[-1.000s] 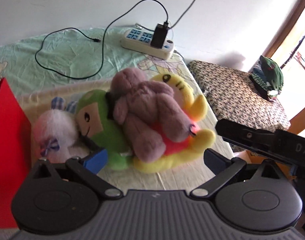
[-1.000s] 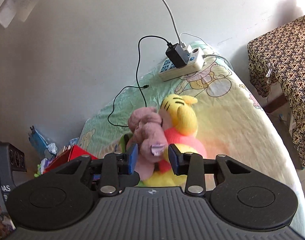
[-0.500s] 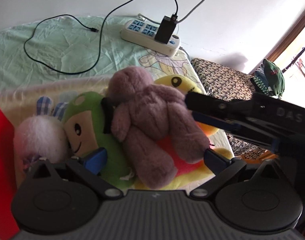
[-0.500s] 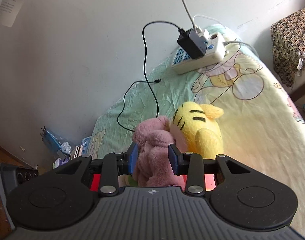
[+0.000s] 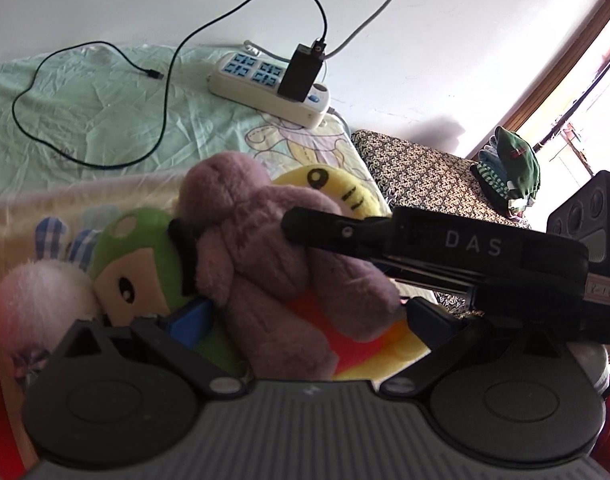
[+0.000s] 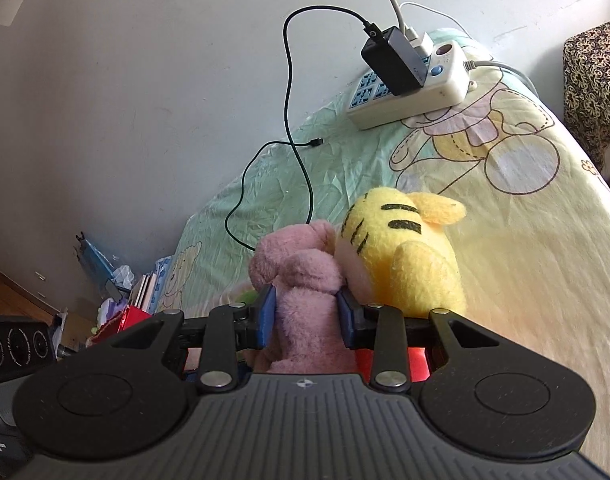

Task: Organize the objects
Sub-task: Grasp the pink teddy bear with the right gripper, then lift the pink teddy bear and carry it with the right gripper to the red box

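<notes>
Two blue pads of our right gripper (image 6: 305, 316) pinch the pink plush bear (image 6: 301, 280) crosswise; our left gripper (image 5: 301, 320) stays spread wide beneath it.

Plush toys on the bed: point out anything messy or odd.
The toys lie heaped: the pink plush sprawls across the green one and the yellow tiger. A power strip and loose black cable also sit on the sheet.
</notes>
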Tool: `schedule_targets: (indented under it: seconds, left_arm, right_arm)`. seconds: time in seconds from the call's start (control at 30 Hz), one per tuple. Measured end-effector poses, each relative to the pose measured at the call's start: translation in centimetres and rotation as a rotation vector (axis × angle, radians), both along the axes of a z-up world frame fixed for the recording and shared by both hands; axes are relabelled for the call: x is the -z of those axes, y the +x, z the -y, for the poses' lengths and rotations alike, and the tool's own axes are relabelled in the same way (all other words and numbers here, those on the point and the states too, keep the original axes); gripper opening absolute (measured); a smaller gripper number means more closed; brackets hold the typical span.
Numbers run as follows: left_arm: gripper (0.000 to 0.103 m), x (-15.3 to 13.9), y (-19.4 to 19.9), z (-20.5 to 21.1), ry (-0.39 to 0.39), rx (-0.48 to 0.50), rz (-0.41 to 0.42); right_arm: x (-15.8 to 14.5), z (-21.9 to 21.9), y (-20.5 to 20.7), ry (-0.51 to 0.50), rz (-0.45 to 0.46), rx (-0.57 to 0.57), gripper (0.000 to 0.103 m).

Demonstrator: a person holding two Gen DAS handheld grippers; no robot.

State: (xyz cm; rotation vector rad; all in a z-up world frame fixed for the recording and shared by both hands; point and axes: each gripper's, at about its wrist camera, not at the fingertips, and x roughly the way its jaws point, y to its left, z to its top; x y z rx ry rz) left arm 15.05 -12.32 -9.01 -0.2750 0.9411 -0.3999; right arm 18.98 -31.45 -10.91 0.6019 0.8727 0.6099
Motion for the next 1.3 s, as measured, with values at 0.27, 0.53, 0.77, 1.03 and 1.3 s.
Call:
schedule_targets:
  seconds: [0.27,0.53,0.77,1.03,1.3]
  left_arm:
    - [0.098,-0.2,-0.4,-0.4,-0.042,-0.021,-0.002]
    - [0.096,-2.1,-2.5,-0.5,-0.002,-0.016,0.064]
    - [0.096,-3.4,-5.5,-0.2,0.017,-0.003,0.099]
    - [0.096,-5.9,-9.7,0.5,0.095,-0.001,0.205]
    - [0.096,-7.5,-13.7,-1.7,0.129,-0.05,0.275]
  right_arm:
    - [0.4,1.0,-1.0,0.11,-0.062,-0.031,0.027]
    - [-1.0,1.0,-3.1,0.11,-0.03,-0.046,0.027]
    - [-2.4,1.1,-5.6,0.102,0.0,-0.044,0.027]
    - [-4.6,0.9,-9.0,0.112,0.07,-0.038,0.027]
    - [-5.5,-0.9,-11.6,0.16,0.118,-0.067,0.027]
